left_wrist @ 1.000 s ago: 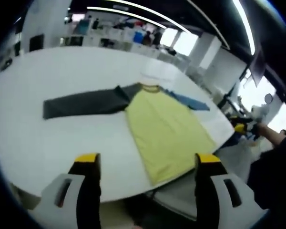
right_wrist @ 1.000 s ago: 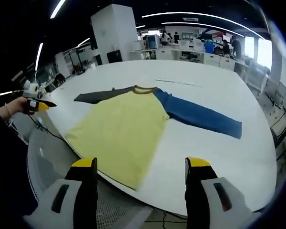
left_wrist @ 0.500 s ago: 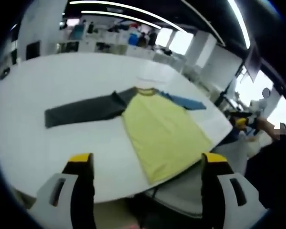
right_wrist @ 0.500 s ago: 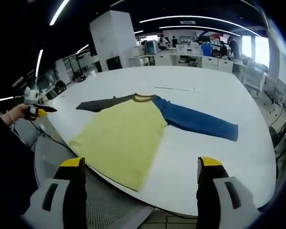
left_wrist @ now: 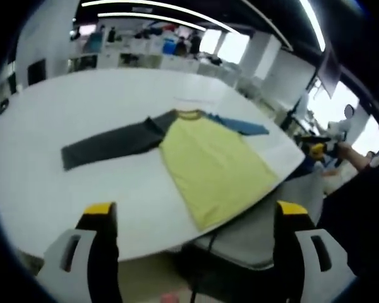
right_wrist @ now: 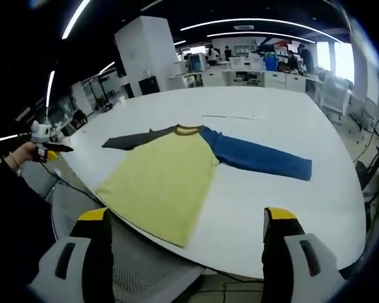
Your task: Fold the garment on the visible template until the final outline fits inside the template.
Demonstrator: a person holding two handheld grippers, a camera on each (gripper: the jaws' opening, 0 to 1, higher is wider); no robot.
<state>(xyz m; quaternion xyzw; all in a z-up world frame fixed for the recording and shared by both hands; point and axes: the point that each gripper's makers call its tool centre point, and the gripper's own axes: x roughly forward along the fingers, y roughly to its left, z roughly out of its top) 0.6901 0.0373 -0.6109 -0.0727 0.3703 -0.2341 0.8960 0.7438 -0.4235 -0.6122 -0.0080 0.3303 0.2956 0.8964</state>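
In the left gripper view, a long-sleeved garment is seen spread flat on a white tabletop, around the centre of the frame. Its yellow body runs toward the lower right, where the hem reaches the tabletop edge. A dark grey sleeve is stretched to the left, and a blue sleeve to the upper right. The left tongs are held wide apart at the bottom of the frame, nothing between them, well short of the garment. At the right edge the right tongs are visible in a hand. A grey chair is seen below the tabletop edge.

In the right gripper view, the same garment is laid at the centre, with the blue sleeve extended to the right and the grey sleeve to the left. The right tongs are spread wide at the bottom, empty and clear of the cloth. At the left edge, the left tongs are held in a hand. A mesh chair is seen beneath the tabletop.
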